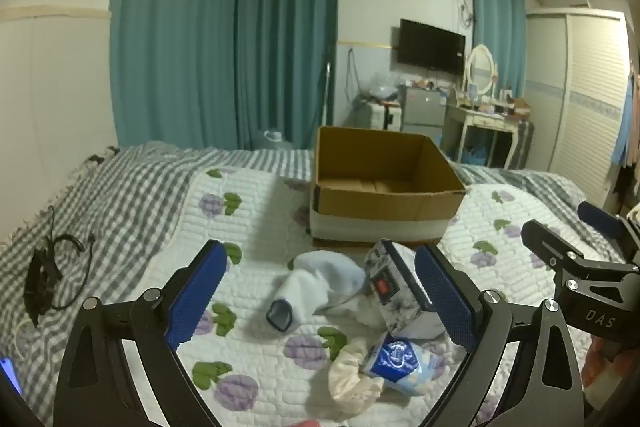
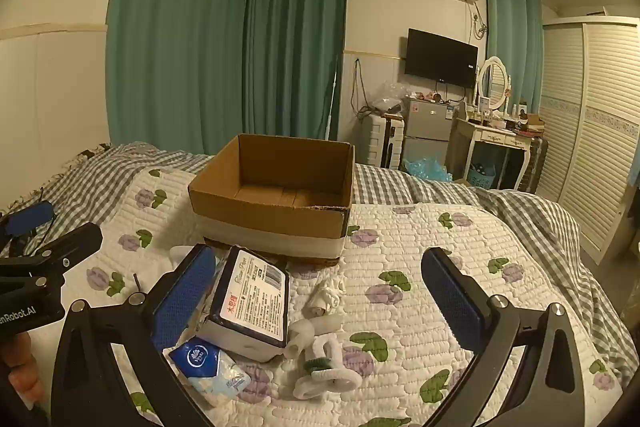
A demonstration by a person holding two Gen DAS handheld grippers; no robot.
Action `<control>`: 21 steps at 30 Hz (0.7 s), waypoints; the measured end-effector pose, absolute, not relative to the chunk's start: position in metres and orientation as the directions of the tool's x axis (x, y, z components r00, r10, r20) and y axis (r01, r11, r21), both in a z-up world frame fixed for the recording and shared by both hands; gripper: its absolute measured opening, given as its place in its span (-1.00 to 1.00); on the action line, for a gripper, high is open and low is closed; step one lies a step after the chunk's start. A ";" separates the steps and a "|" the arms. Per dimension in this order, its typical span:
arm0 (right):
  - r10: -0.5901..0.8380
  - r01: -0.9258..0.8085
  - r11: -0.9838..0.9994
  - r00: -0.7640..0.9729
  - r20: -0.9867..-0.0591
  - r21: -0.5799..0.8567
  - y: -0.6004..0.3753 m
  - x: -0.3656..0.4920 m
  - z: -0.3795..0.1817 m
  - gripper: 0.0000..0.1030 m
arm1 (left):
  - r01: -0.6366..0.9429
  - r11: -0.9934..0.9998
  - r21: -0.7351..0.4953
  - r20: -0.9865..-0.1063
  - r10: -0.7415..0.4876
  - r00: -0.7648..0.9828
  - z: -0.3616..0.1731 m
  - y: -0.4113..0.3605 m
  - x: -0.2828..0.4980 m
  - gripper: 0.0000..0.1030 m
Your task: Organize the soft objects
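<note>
Two hand-held grippers hang side by side over a quilted bedspread, both with jaws spread wide and nothing between their blue pads. The left gripper (image 1: 320, 291) frames a pale blue sock (image 1: 320, 283) lying crumpled on the quilt (image 1: 256, 223), with a marbled tissue pack (image 1: 396, 291) just beside its right-hand pad and a small blue-and-white tissue packet (image 1: 400, 359) nearer the camera, resting against a cream scrunchie (image 1: 352, 375). The right gripper (image 2: 320, 299) looks down on the same tissue pack (image 2: 252, 303), lying label up beside its left pad, with the small packet (image 2: 212, 367) in front of it. White socks (image 2: 324, 359) lie loosely heaped in the middle of that view, and one more rolled white piece (image 2: 324, 295) sits a little apart, toward the box. The open cardboard box (image 2: 276, 215) stands on the quilt beyond the pile, nothing showing inside it. A black cable (image 1: 52, 267) lies on the gingham sheet to the far left.
</note>
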State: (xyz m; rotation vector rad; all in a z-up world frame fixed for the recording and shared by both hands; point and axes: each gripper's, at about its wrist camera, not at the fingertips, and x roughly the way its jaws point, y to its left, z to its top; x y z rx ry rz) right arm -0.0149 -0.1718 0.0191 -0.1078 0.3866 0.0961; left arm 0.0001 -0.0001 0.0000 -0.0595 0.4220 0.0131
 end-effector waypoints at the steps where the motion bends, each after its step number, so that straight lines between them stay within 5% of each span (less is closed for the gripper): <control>1: 0.072 -0.114 0.989 0.921 -0.382 -0.089 -0.172 -0.015 0.019 1.00 | -0.024 0.998 -0.055 -0.405 0.000 0.914 0.000 0.000 0.000 0.89; 21: 0.071 -0.115 0.989 0.918 -0.389 -0.091 -0.172 -0.014 0.018 1.00 | -0.028 0.998 -0.052 -0.420 0.004 0.908 0.000 0.002 0.001 0.89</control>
